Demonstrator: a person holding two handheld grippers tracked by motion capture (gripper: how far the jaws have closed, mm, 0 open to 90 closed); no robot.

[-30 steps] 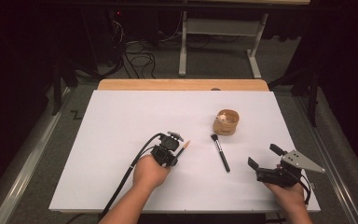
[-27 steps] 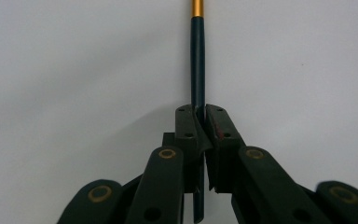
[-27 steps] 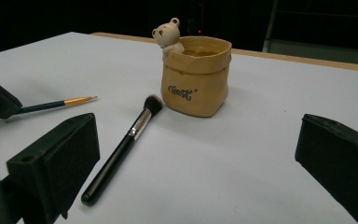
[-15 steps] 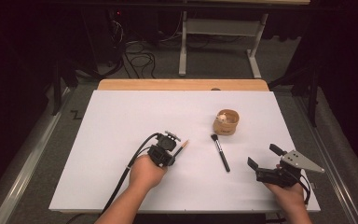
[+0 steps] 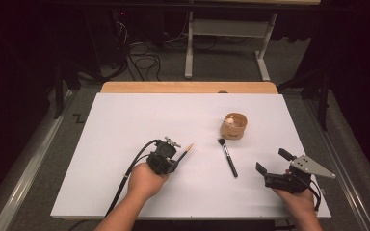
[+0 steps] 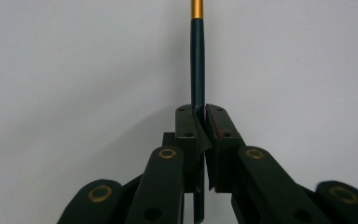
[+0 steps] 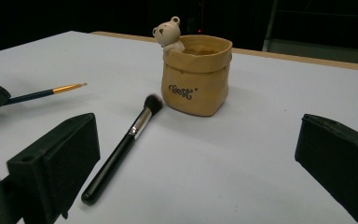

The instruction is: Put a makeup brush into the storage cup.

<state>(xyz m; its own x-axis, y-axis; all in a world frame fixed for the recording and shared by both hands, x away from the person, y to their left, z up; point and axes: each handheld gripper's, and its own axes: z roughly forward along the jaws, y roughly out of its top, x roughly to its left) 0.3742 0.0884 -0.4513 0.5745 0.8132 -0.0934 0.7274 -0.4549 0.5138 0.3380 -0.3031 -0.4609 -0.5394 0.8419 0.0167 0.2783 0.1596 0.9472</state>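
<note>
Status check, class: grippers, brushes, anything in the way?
Left gripper shut on thin paintbrush. Right gripper open, empty. Makeup brush flat beside bear pot. Nothing in the way.

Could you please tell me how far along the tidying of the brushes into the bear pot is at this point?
Nothing is in the bear pot yet. In hand: the left tongs are shut on the thin gold-tipped brush, held low over the white table. Left, it seems: putting it in the pot, then the black makeup brush, which lies flat beside the pot, with the right tongs open behind it.
</note>
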